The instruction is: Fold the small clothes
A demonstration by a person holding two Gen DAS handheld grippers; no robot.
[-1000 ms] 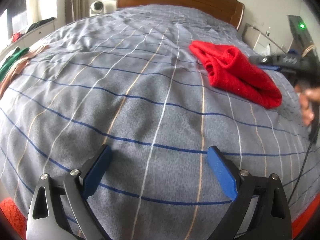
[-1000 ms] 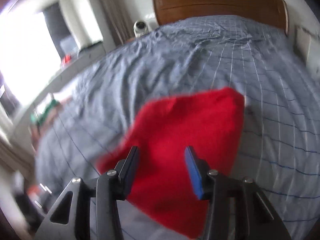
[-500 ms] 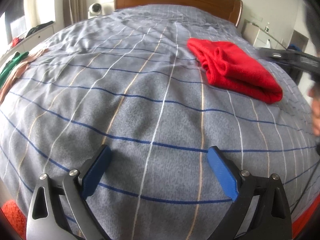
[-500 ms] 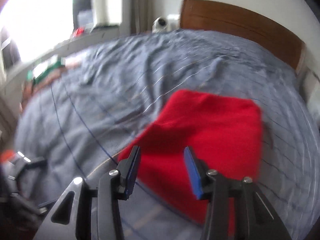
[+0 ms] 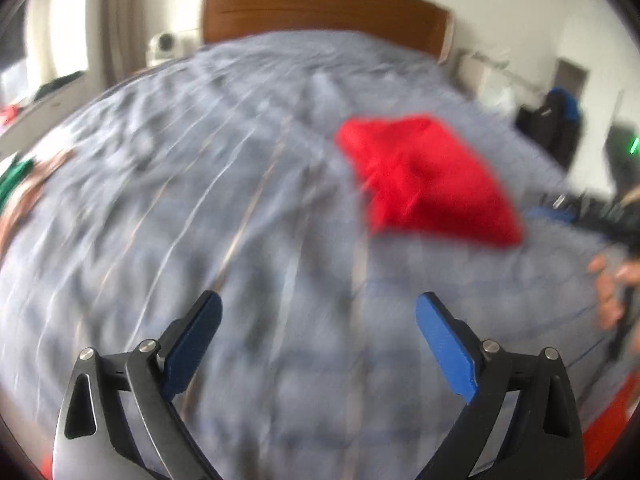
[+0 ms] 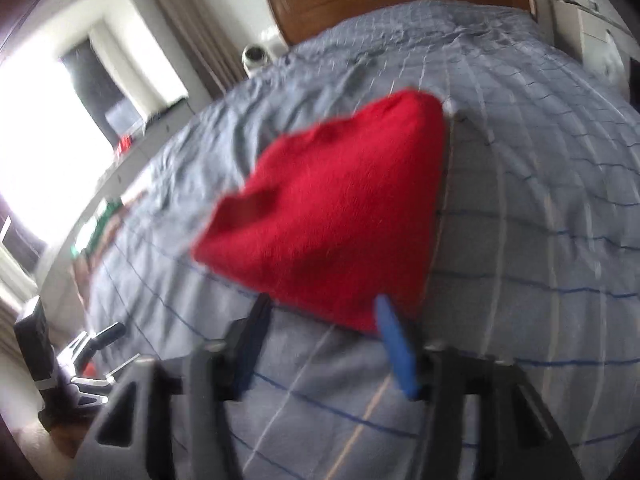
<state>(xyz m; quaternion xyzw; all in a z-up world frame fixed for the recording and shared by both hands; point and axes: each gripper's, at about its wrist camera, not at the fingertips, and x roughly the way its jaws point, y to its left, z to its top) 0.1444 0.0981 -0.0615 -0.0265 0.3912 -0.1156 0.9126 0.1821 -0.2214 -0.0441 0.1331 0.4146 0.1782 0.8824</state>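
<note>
A folded red garment [image 5: 424, 178] lies on the grey checked bedspread [image 5: 200, 200], right of the bed's middle. My left gripper [image 5: 318, 312] is open and empty, above bare bedspread well short of the garment. In the right wrist view the garment [image 6: 340, 208] lies just beyond my right gripper [image 6: 324, 312], which is open with a narrower gap and holds nothing; its fingertips are at the garment's near edge. Both views are blurred by motion.
A wooden headboard [image 5: 320, 8] stands at the far end. Green and tan clothes [image 5: 20, 184] lie at the bed's left edge. A white camera [image 5: 164, 42] sits by the headboard. A nightstand [image 6: 592, 36] is at the right. The other hand [image 5: 612, 284] shows at right.
Both grippers are moving and the views blur. The left view has tilted up and back from the bed. The right gripper has drawn back toward the garment's near edge.
</note>
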